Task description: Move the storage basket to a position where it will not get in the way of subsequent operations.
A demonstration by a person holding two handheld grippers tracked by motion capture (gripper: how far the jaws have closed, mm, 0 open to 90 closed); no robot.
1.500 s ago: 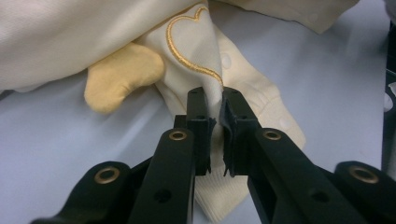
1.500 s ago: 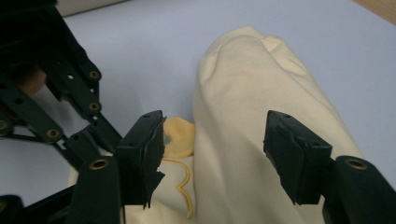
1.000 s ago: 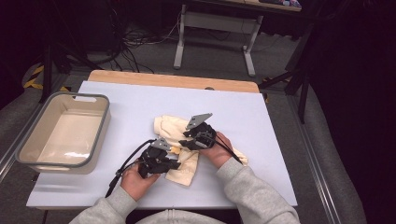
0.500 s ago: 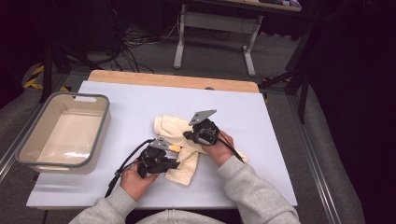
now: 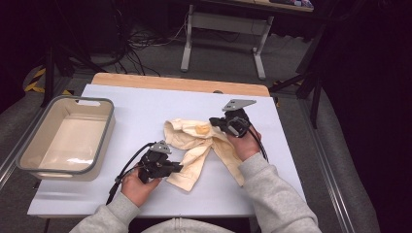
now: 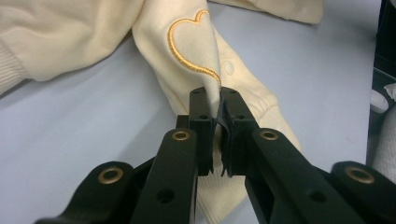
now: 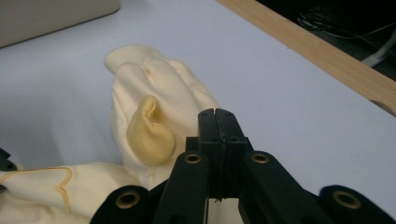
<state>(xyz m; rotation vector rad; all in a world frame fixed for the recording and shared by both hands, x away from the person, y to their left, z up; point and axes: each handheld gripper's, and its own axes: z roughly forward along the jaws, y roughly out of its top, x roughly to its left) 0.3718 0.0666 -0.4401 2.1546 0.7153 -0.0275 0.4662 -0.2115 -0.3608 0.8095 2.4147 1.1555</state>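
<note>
right gripper [image 5: 219,123] rose; garment [image 5: 194,150] unlabelled.

Left tongs [image 5: 178,167]: held low near the front edge of the bench [image 5: 145,104], pointing right, jaws closed on a fold of cream cloth [image 6: 196,56], forearm entering from the bottom left. Right tongs [image 5: 214,122]: held toward the bench's right side, pointing left, jaws pressed together after just closing, nothing visible between them; grey-sleeved forearm angled in from the bottom right.

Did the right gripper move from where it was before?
Yes. The right gripper has moved up the picture and rightward, toward the table's wooden edge, pulling the garment along.
</note>
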